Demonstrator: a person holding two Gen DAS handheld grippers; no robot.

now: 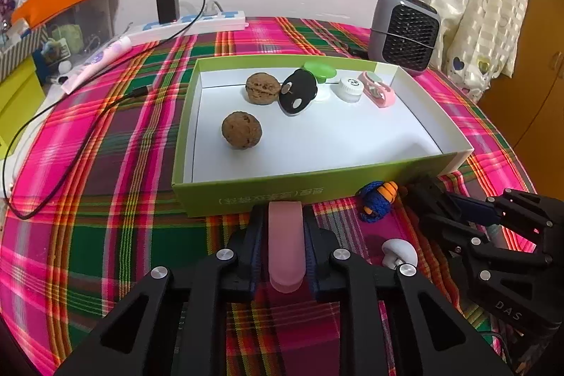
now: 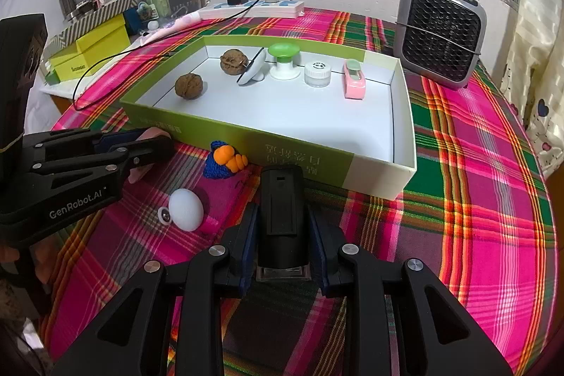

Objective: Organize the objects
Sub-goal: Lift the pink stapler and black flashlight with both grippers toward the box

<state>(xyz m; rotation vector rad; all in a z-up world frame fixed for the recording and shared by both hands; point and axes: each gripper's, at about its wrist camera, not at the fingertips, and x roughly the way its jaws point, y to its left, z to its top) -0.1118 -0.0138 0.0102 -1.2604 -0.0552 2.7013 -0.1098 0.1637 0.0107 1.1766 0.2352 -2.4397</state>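
A plaid tablecloth [image 1: 105, 136] in pink and green covers the table, and a shallow green box [image 1: 317, 182] with a white inside sits on it, open at the top. Behind the box's far right corner stands a grey fan heater [image 2: 440, 37]; a white power strip [image 2: 261, 7] with a black charger plugged in lies along the far wall.

The left gripper [image 1: 285, 217] is clamped on a pink flat strip [image 1: 284, 245], which stands up between its pads just in front of the box's near wall. The right gripper [image 2: 283, 217] is closed around a black cylindrical object [image 2: 282, 221] with a clear base, also just short of the box.

Inside the box lie two walnuts [image 1: 241, 129], a black rounded piece [image 1: 298, 91], a green-topped knob [image 2: 283, 60], a small white jar [image 2: 317, 73] and a pink toy car [image 2: 354, 83], most lined along the far wall.

On the cloth between the grippers rest a blue-and-orange knitted toy [image 2: 225, 161], touching the box's front, and a white egg-shaped thing [image 2: 185, 209].
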